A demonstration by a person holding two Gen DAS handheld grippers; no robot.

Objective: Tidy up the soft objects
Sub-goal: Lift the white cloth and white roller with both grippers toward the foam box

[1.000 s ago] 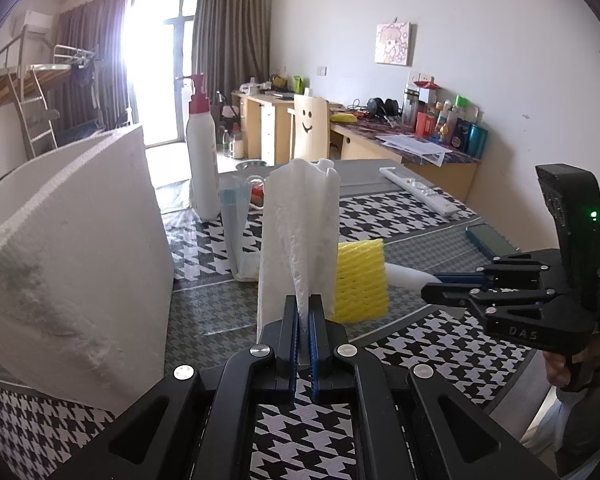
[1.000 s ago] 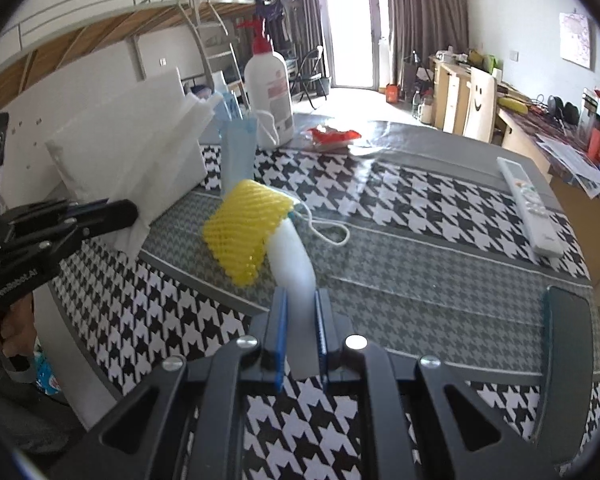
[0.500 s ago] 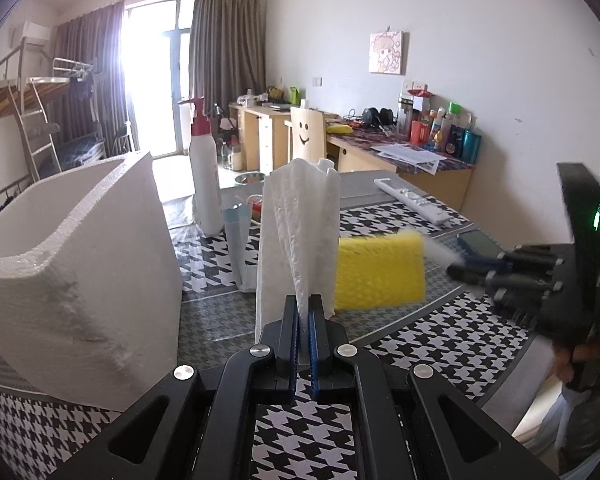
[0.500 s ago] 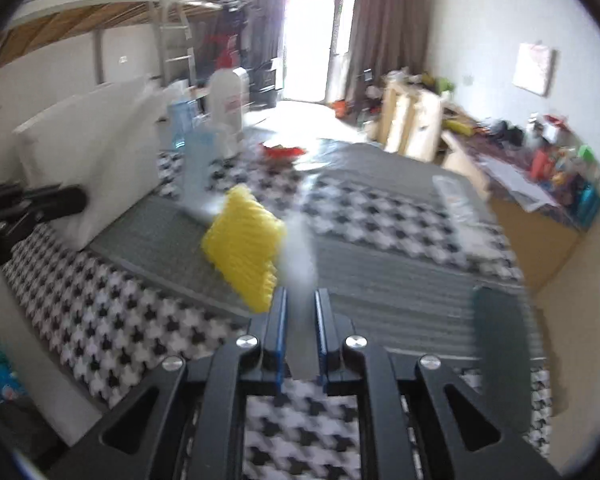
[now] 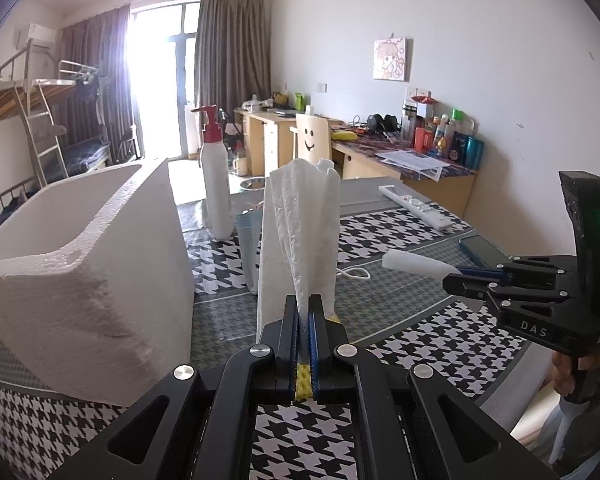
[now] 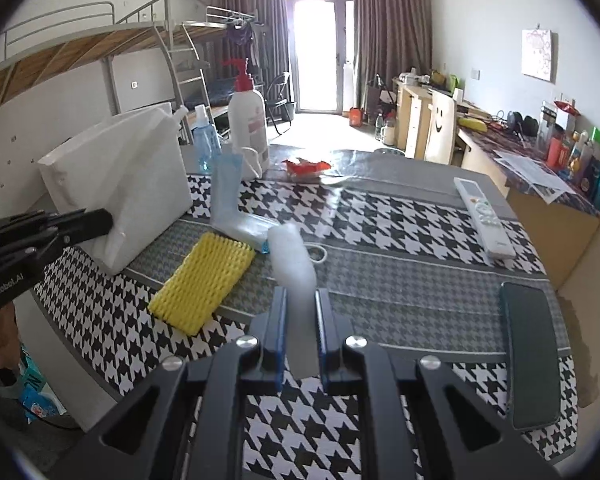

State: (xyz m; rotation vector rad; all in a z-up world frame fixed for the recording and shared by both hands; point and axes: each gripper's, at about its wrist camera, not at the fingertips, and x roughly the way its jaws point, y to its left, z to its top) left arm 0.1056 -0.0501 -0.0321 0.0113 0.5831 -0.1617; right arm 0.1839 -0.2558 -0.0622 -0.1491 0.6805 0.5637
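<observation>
My left gripper (image 5: 304,312) is shut on a folded white paper towel (image 5: 300,236) that stands up in front of the lens. A white foam box (image 5: 80,280) stands at its left. My right gripper (image 6: 300,312) is shut on a white foam sleeve (image 6: 292,260) held above the table. It shows at the right in the left wrist view (image 5: 472,276). The yellow foam net (image 6: 204,280) lies flat on the table, left of the right gripper and free of it. A blue face mask (image 6: 232,200) leans beyond it.
A pump bottle (image 6: 248,120) and a small blue bottle (image 6: 204,140) stand at the table's far side by the foam box (image 6: 120,184). A remote (image 6: 484,212), a phone (image 6: 530,360) and a red wrapper (image 6: 306,166) lie on the houndstooth tablecloth (image 6: 380,216).
The yellow foam net has come off the white foam sleeve and now lies on the table. The right gripper still holds the sleeve. The left gripper keeps the paper towel.
</observation>
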